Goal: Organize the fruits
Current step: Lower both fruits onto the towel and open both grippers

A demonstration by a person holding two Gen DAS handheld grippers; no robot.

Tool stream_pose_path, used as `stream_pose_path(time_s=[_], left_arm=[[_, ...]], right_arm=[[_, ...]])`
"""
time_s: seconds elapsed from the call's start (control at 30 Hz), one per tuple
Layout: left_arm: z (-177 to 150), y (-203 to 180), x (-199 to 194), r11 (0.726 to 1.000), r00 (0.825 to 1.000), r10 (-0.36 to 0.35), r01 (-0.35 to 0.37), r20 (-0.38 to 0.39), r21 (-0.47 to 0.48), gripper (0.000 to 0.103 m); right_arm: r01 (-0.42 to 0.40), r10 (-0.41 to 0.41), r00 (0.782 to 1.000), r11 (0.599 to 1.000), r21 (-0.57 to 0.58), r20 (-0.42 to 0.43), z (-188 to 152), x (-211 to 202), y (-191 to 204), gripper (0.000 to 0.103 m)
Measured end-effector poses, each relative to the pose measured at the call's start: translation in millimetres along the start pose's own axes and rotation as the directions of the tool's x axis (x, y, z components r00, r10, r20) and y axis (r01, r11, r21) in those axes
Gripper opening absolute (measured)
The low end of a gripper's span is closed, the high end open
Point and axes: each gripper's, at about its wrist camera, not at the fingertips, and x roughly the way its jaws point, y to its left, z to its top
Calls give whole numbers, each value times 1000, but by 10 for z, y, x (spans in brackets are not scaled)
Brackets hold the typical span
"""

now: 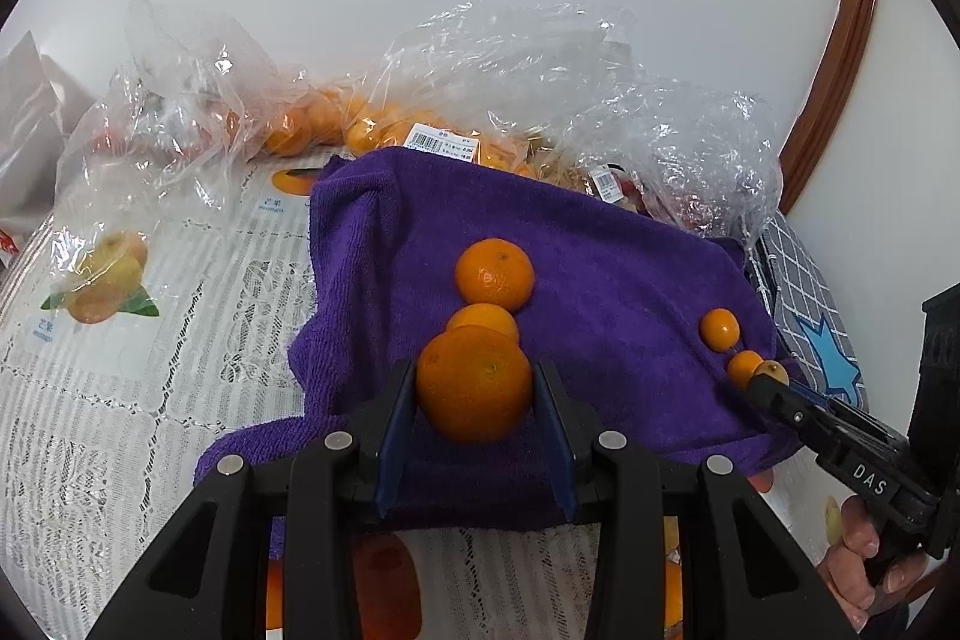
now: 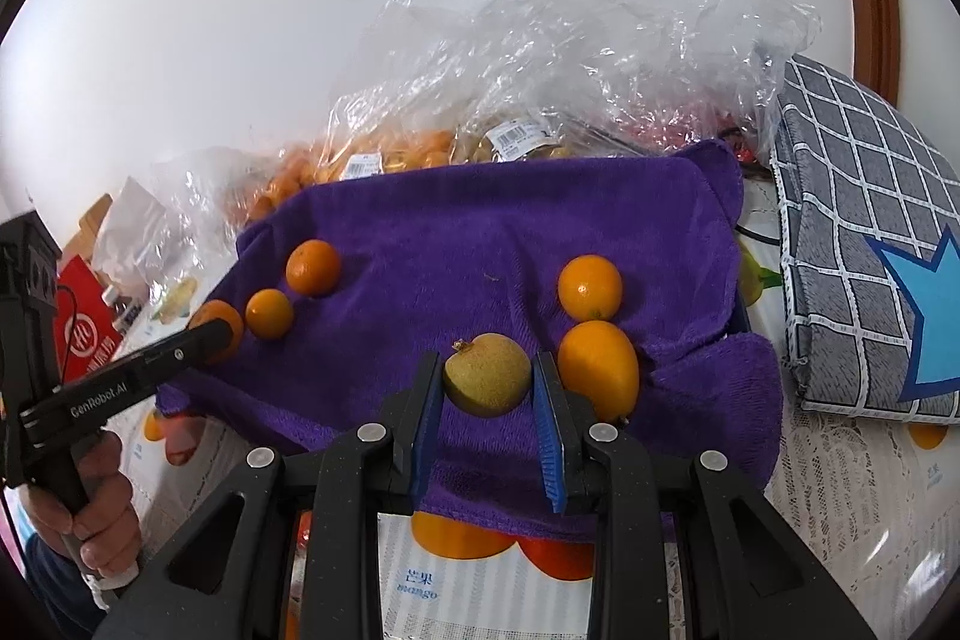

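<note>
On the towel (image 1: 600, 244), two oranges (image 1: 494, 274) lie beyond the left claw (image 1: 474, 388); two kumquats (image 2: 590, 287) sit just right of the right claw (image 2: 487, 382); bags (image 2: 540, 58) behind.

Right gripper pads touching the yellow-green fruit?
Touching. Right wrist view shows both blue pads pressed against the yellow-green fruit, held above the purple towel.

You see a purple towel (image 2: 480, 244), orange tangerines (image 1: 494, 274), a yellow-green fruit (image 2: 487, 374), and a grey white-checked cushion (image 2: 852, 196)
</note>
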Motion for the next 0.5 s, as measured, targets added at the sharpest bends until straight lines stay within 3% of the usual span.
stream_pose_path(time_s=[0.5], left_arm=[[-19, -27, 20, 1000, 1000, 19, -19, -2, 20, 37]], right_arm=[[31, -33, 998, 999, -39, -50, -34, 112, 63, 29]])
